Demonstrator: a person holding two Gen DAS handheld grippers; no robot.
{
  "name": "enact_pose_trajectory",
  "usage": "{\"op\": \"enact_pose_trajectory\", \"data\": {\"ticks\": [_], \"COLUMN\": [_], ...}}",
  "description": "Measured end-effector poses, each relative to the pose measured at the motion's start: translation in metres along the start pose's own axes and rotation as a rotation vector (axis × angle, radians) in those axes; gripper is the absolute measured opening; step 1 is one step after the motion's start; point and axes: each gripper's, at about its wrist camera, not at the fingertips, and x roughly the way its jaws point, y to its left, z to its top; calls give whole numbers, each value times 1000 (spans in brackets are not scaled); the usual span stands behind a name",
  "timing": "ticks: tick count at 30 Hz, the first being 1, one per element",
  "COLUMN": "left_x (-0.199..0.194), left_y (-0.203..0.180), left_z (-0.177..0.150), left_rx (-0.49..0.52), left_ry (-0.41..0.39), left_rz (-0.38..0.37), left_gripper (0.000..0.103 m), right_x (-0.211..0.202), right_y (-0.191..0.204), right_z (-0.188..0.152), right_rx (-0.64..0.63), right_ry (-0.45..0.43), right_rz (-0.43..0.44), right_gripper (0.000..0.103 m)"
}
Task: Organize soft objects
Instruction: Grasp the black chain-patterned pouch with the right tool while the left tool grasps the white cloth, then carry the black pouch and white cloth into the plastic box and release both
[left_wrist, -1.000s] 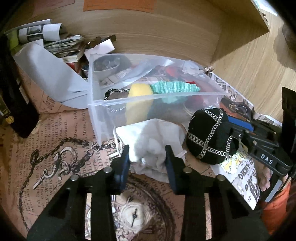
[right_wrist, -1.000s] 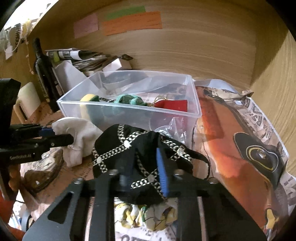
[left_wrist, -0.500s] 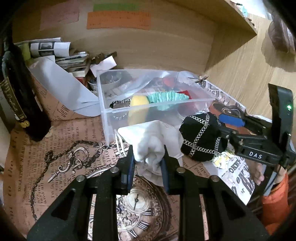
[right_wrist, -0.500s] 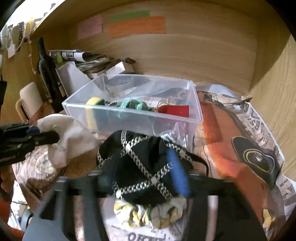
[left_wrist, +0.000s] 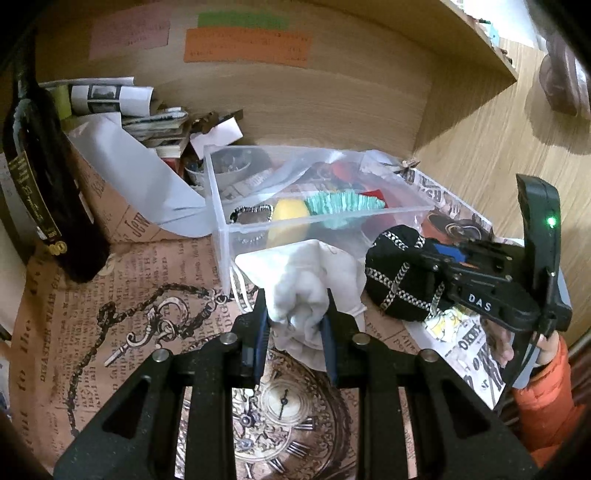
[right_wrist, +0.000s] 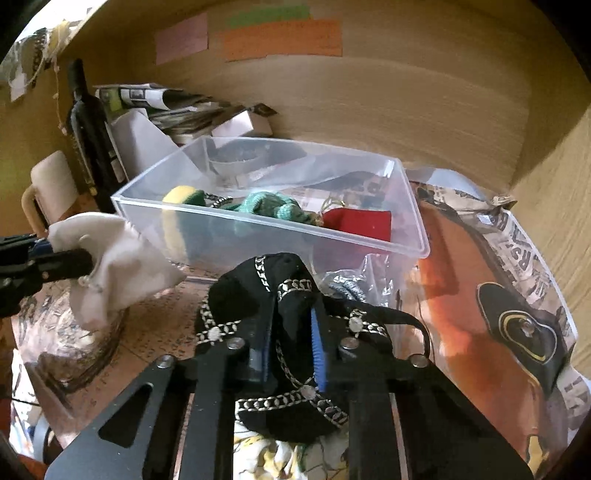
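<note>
My left gripper (left_wrist: 293, 325) is shut on a white cloth pouch (left_wrist: 299, 284), held above the table just in front of the clear plastic bin (left_wrist: 221, 236). My right gripper (right_wrist: 291, 354) is shut on a black pouch with chain trim (right_wrist: 258, 295), lifted near the bin's front right corner. The black pouch (left_wrist: 399, 273) and right gripper also show in the left wrist view; the white pouch (right_wrist: 114, 254) shows in the right wrist view. The bin (right_wrist: 413, 221) holds a yellow sponge (right_wrist: 181, 199), a teal scrunchie (right_wrist: 273, 208) and a red cloth (right_wrist: 362, 225).
A dark wine bottle (left_wrist: 40, 177) stands at the left. Papers and a white sheet (left_wrist: 140, 162) pile behind the bin. A yellow-patterned scrunchie (right_wrist: 280, 458) lies under the black pouch. Printed paper (left_wrist: 110, 325) covers the table. A wooden wall stands behind.
My left gripper has closed on the white pouch and lifted it. My right gripper has raised the black pouch off the yellow-patterned scrunchie, toward the bin.
</note>
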Motion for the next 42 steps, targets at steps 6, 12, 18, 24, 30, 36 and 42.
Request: {"op": "enact_pose_trajectory", "data": {"ticks": [6,12,18,24,30,36,42], "left_x": [-15,-32,-41,-40,-24,10,50], "left_y": [-3,-7,-11,-9,-3,8,11], "left_z": [10,30,55,79,103,119,123], "left_rx": [8,18,34,35,22,2,11], "left_ry": [-51,-123,-193,-243,-257,-207,-145], "left_rz": [1,8,22,50,87,106,146], "left_gripper": [25,25,25,25,25,25,25], "right_x": [-26,-62,-86,-90,-72,-43,-10], "right_y": [6,4,-3,-12,-21,-18,-12], "right_z": [4,20,43,67,87,100,105], "right_rx": [-13,-8,8,32,69,68,53], "right_ry": [-61,-164,-277,-356,-373,-333,-266], "right_rz": [17,37,17,-6,-12,2,16], "right_gripper": [12,12,12,12,12,12,12]}}
